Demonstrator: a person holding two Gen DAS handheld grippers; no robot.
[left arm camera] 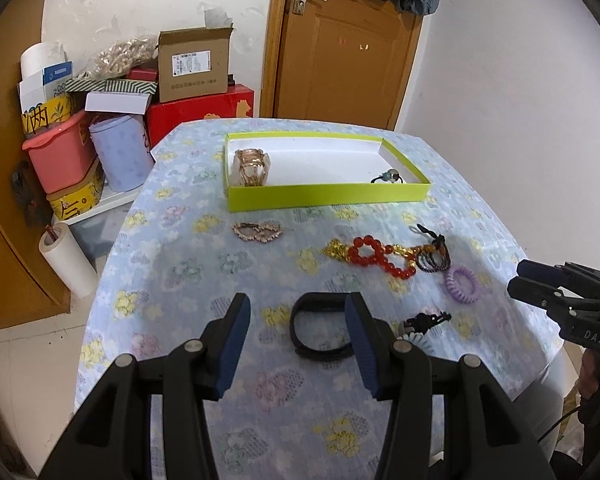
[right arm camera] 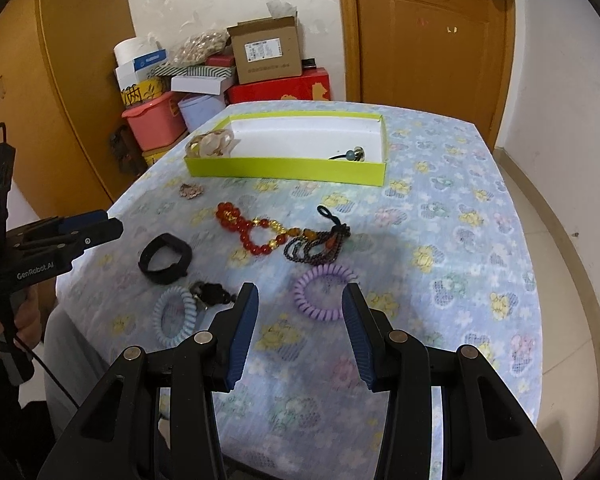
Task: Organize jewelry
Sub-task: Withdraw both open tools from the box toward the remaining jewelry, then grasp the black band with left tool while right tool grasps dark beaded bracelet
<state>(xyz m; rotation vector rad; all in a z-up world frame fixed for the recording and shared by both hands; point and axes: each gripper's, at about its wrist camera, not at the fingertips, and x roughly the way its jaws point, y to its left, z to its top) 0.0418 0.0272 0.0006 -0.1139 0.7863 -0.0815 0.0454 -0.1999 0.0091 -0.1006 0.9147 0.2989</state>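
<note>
Right wrist view: the purple coil hair tie (right arm camera: 325,292) lies on the table (right arm camera: 480,240) between the tips of the right gripper (right arm camera: 300,334), jaws released and empty. At ten o'clock sits a black band (right arm camera: 165,258); at twelve, red beads (right arm camera: 246,224), then the green tray (right arm camera: 288,168) (two pieces inside). The left gripper (left arm camera: 296,346) is spread too, holding nothing, the black band just past its right finger.

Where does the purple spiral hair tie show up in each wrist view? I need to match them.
Left wrist view: purple spiral hair tie, right of centre, below the dark bead bracelets.
Right wrist view: same tie, centre, between the claw fingers.
Shared landmark: lime-green cardboard tray at the table's far end.
</note>
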